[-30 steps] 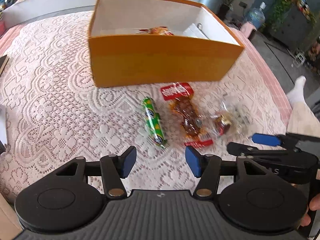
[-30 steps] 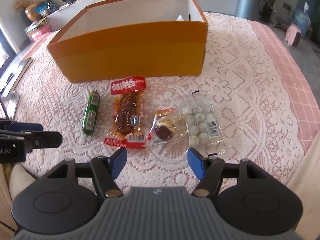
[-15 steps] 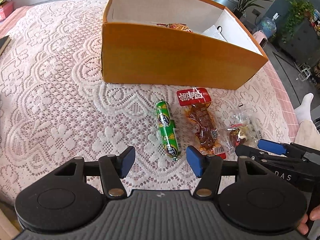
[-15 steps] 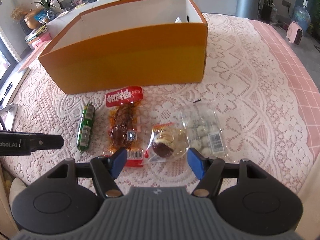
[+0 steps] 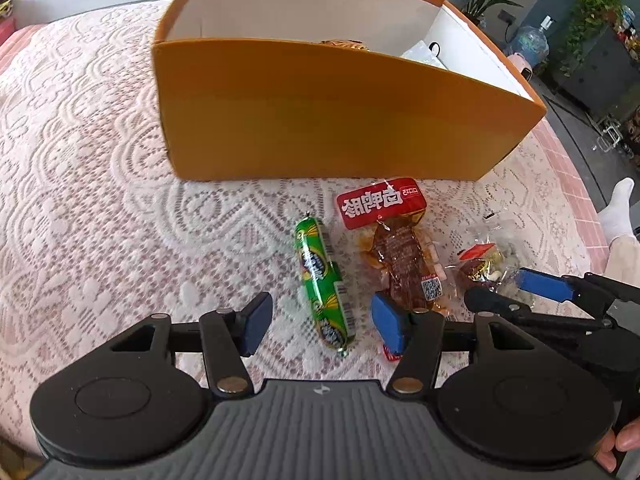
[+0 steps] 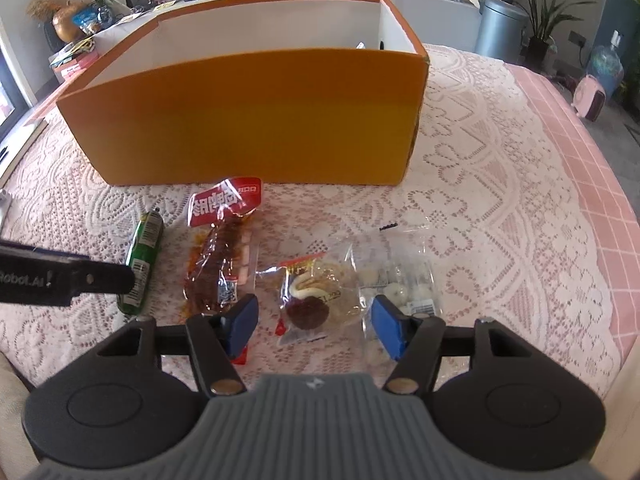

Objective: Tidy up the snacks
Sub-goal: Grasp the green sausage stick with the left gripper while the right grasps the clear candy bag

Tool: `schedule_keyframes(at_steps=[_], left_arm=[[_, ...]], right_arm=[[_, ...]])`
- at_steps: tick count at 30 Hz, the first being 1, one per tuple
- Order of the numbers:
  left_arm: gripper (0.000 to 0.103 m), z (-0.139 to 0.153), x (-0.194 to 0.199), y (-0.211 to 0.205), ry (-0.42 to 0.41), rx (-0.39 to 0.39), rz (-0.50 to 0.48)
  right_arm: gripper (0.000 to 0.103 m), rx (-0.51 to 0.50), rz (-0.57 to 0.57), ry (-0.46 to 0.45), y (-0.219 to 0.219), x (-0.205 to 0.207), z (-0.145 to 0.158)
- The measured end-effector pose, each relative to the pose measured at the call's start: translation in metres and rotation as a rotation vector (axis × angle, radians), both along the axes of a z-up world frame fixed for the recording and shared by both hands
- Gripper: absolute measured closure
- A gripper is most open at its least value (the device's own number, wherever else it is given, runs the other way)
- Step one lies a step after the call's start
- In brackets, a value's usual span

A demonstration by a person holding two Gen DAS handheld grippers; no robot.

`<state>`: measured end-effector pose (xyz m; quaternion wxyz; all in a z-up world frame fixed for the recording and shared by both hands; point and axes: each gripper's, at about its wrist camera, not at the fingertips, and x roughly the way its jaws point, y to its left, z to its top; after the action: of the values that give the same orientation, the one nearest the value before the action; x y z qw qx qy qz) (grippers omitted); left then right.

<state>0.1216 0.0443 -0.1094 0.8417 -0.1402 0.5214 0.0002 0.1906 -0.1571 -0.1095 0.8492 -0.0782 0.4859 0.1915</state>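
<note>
Several snacks lie in a row before an orange box. A green sausage stick lies between the fingers of my open left gripper. A red-topped meat pack lies to its right. A clear pack with a brown sweet lies between the fingers of my open right gripper. A clear bag of white balls lies furthest right. Both grippers hover low over the cloth, empty.
The box holds some snacks and a white pack. A lace cloth covers the table. The table's right edge drops to the floor. A bin and plants stand behind.
Both grippers moved forward and down toward the snacks. The sausage now sits between the left fingers, the brown sweet pack between the right fingers. Both stay open.
</note>
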Motion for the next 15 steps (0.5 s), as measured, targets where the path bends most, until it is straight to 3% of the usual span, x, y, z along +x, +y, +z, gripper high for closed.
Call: schedule_keyframes(at_steps=[7, 10, 15], left_arm=[[0.045, -0.01, 0.009, -0.005, -0.005, 0.03, -0.003], [0.052, -0.013, 0.011, -0.004, -0.007, 0.035, 0.004], [0.065, -0.016, 0.011, -0.004, -0.015, 0.02, 0.002]], right_arm=[[0.043, -0.016, 0.034, -0.046, 0.004, 0.0, -0.004], [0.051, -0.038, 0.048, -0.072, 0.008, -0.002, -0.005], [0.053, -0.034, 0.035, -0.081, 0.008, -0.002, -0.005]])
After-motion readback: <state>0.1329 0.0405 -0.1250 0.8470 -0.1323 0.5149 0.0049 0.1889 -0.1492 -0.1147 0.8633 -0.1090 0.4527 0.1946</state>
